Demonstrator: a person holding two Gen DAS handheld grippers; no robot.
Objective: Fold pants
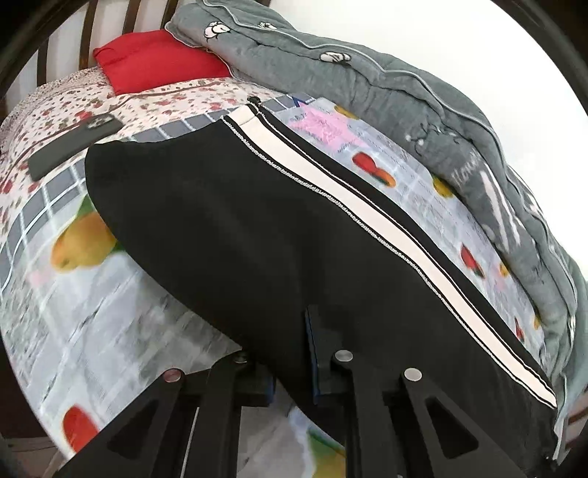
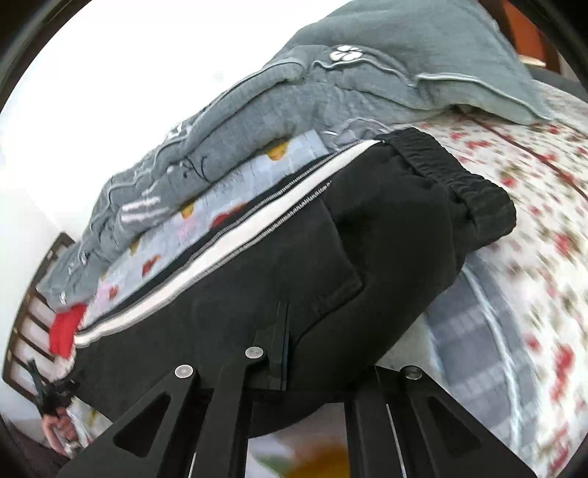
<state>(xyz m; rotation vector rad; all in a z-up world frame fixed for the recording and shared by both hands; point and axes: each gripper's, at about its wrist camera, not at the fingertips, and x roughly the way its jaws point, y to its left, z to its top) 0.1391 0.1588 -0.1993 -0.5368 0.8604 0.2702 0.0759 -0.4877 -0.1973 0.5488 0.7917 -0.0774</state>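
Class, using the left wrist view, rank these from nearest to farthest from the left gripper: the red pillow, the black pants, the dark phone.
1. Black pants: clamped in the left gripper at the bottom of the view.
2. Dark phone: farther up, on the left, lying on the floral sheet.
3. Red pillow: farthest, at the headboard.

The pants (image 1: 228,228) lie on the bed (image 1: 73,301); beyond them a quilt (image 1: 367,81), a pillow (image 1: 161,62), probably a phone (image 1: 73,143).
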